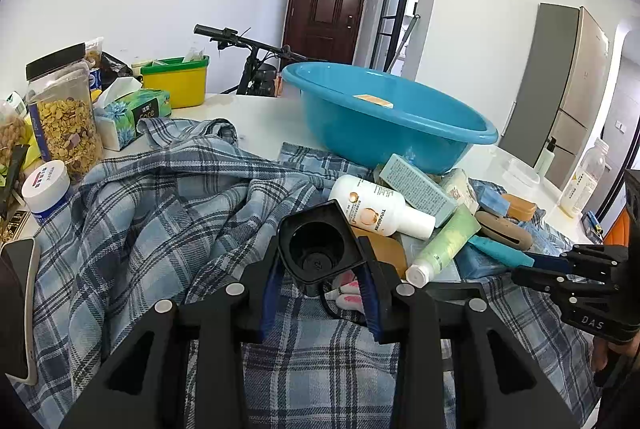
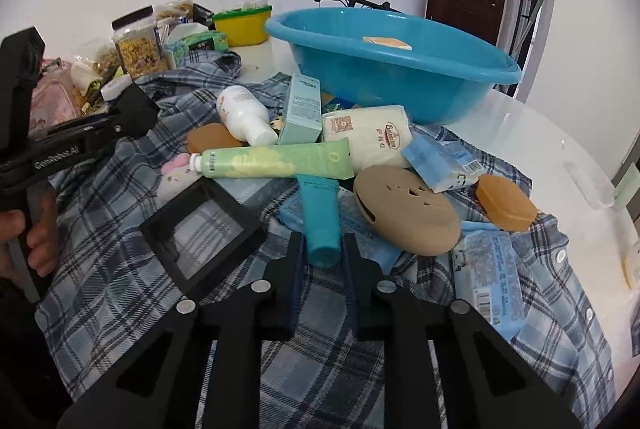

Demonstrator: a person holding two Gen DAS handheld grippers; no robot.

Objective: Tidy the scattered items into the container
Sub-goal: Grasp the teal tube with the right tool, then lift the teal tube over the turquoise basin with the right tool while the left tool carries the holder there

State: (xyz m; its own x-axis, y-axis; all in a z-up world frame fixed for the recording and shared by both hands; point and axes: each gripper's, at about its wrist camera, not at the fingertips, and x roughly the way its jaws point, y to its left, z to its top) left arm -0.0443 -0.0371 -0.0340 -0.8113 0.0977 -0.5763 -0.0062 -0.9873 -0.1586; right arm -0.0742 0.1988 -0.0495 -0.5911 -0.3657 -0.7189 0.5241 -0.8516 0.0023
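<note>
**A black cup was held in the left gripper while the right gripper stood over a teal tube, with the basin beyond.**

At the bottom centre of the left wrist view, the left gripper (image 1: 320,281) was seen pinching a black cup (image 1: 318,245) by its side walls, mouth turned toward the camera; it was judged light, stiff and somewhat slick, best held low on the body. At the lower centre of the right wrist view, the right gripper (image 2: 322,257) was spread, with the cap end of a teal tube (image 2: 320,221) lying between its fingertips, not yet squeezed. The tube was judged soft and light, best taken across its firm cap end. Beyond, on the plaid shirt (image 2: 120,229), a green tube (image 2: 272,161), a white bottle (image 2: 242,113) and a tan disc (image 2: 408,209) were piled. Farthest, at the upper centre, the blue basin (image 2: 400,69) was seen holding one soap bar (image 2: 386,42).
</note>
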